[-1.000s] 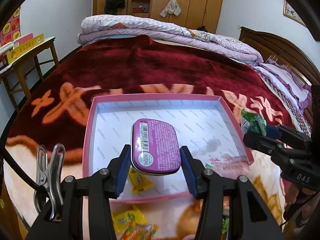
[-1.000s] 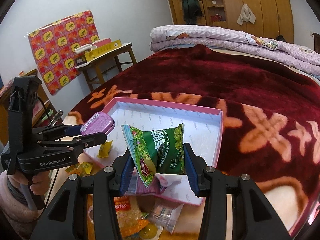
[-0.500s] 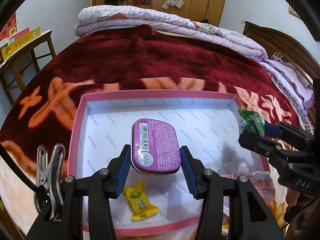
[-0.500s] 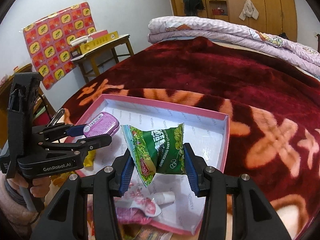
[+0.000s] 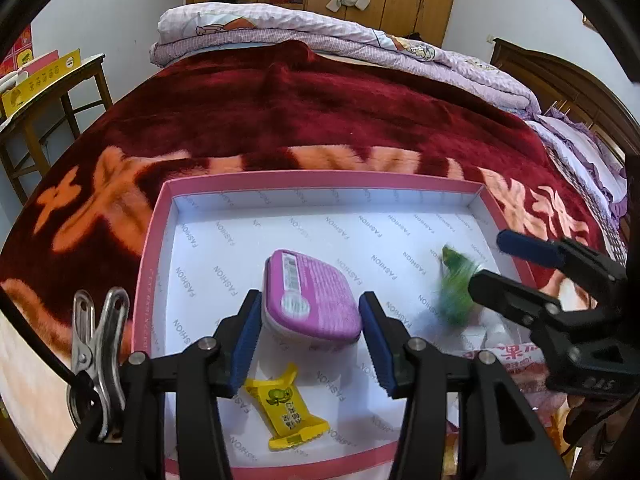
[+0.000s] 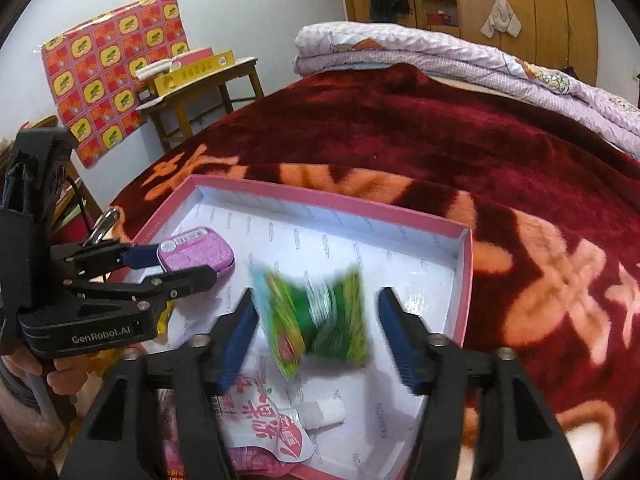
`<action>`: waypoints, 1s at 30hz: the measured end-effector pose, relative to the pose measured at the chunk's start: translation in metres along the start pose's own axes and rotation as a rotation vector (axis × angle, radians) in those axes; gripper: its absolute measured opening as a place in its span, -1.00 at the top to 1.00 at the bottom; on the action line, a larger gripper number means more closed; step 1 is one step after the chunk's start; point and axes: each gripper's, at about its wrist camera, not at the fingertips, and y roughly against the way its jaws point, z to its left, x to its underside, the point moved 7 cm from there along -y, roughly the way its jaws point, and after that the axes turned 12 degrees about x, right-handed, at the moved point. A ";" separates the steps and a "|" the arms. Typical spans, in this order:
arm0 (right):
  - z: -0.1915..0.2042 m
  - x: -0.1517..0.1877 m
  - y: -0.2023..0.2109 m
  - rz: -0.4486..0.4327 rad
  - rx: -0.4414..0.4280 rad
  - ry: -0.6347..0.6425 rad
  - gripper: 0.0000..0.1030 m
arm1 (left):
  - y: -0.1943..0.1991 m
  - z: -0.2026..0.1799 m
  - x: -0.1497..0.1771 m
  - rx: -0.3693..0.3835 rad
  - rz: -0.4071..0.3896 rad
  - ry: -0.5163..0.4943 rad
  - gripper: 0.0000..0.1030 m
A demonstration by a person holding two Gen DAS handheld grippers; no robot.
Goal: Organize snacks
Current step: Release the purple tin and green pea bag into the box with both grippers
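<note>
A shallow pink box (image 5: 320, 176) with a white printed floor lies on the bed. My left gripper (image 5: 310, 308) is shut on a purple tin (image 5: 308, 280), held just above the box floor. In the right wrist view the tin (image 6: 196, 250) and left gripper (image 6: 180, 268) show at the left. My right gripper (image 6: 316, 300) has its jaws opening. The green snack packet (image 6: 320, 312) is blurred between them, clear of both pads, over the box (image 6: 360, 204). From the left wrist view the packet (image 5: 456, 292) hangs by the right gripper (image 5: 490, 260).
A yellow candy (image 5: 286, 408) and a pink-and-white pouch (image 6: 264, 416) lie in the box's near part. The dark red blanket (image 5: 280, 100) covers the bed, with folded quilts (image 5: 320, 28) behind. A wooden table (image 5: 52, 80) stands left. A hand (image 6: 60, 372) holds the left gripper.
Both grippers came forward over the box and lower. The right gripper's jaws have sprung apart and the green packet has left its grip, now blurred. The purple tin stays held.
</note>
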 end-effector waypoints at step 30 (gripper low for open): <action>0.020 0.008 0.047 -0.028 -0.038 -0.016 -0.55 | 0.058 -0.013 0.013 0.007 -0.051 0.017 -0.01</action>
